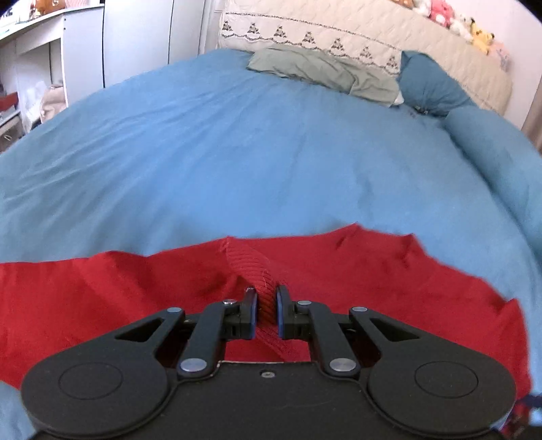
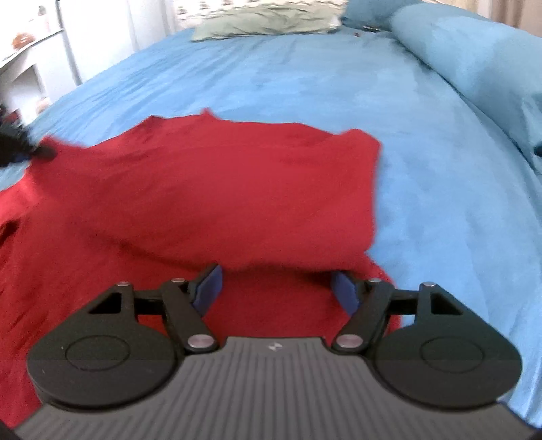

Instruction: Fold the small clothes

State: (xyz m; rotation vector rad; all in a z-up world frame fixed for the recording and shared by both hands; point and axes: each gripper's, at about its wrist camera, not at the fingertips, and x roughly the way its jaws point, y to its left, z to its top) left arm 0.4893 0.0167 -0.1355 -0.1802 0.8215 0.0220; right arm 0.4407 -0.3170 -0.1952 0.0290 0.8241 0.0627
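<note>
A red garment (image 1: pixel 372 270) lies spread on the blue bed cover (image 1: pixel 237 152). My left gripper (image 1: pixel 265 294) is shut on a ribbed red band (image 1: pixel 250 264) at the garment's edge, and the band rises out of the jaws. In the right wrist view the same red garment (image 2: pixel 220 182) fills the middle, with a folded edge lying across the tips of my right gripper (image 2: pixel 276 274). Its blue pads (image 2: pixel 208 287) stand wide apart and press on nothing. A dark blurred shape (image 2: pixel 20 149) at the garment's far left corner looks like the other gripper.
A grey-green garment (image 1: pixel 321 69) lies crumpled at the head of the bed against a beige embroidered pillow (image 1: pixel 338 30). Blue pillows (image 1: pixel 430 84) and a rolled blue cover (image 2: pixel 474 61) line the right side. White furniture (image 1: pixel 84 44) stands left, and plush toys (image 1: pixel 457 20) sit at the back.
</note>
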